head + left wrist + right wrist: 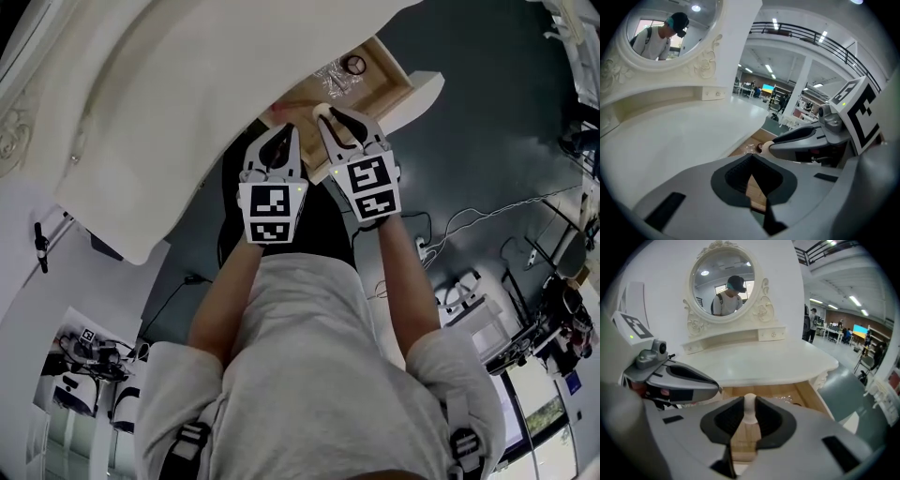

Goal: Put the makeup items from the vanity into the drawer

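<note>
The right gripper [750,403] was seen closed on a small cream-coloured item [750,414] with a rounded top, its dark pads [731,420] pressed against the item's two sides at a narrow spread. The item was held upright over the open wooden drawer [806,392], which was pulled out from under the white vanity top [773,357]; whether the item touched the drawer floor could not be told. The left gripper [751,158] was held just beside the right one, on its left, over the near edge of the same drawer. Its jaws were brought together at the tips with nothing caught between them, and only the drawer's wood was seen through the gap lower down. Both grippers were angled downward from the person's outstretched arms in the head view. At the far end of the drawer a piece of crinkled clear wrap [333,82] and a dark ring-shaped thing [354,64] were seen lying close together. Behind the vanity top an oval mirror [723,282] in an ornate white frame was mounted, and the person was reflected in it.
</note>
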A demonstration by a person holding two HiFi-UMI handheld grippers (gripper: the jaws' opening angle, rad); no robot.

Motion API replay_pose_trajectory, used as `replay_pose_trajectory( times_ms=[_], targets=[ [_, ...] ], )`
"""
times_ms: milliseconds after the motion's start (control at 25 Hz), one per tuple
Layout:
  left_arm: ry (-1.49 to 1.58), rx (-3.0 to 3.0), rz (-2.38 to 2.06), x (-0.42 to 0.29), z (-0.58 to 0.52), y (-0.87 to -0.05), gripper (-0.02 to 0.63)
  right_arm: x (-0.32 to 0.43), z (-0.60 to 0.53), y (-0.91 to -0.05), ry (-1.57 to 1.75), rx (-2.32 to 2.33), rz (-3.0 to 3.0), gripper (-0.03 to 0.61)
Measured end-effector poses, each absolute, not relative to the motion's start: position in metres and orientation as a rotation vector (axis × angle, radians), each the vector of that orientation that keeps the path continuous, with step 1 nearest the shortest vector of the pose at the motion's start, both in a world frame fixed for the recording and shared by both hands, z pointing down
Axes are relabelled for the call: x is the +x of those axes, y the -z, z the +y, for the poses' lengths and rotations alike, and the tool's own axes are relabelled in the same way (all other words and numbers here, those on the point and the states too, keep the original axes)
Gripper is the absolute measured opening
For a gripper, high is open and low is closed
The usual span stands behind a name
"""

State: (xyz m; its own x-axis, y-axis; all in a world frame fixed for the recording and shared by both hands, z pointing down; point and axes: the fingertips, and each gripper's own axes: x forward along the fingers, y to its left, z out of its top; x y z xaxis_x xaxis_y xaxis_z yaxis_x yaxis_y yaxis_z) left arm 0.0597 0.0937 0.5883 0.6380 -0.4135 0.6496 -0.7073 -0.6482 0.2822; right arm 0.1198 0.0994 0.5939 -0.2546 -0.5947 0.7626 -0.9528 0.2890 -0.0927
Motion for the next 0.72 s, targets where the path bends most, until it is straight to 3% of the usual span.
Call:
replay_pose_trajectory(
  times_ms=[720],
  targets=[
    [-0.753,2.213,-0.949,0.029,0.094,-0.648,0.006,0.074,0.107,-0.678,-0.744,0.988,-1.91,0.094]
  ],
)
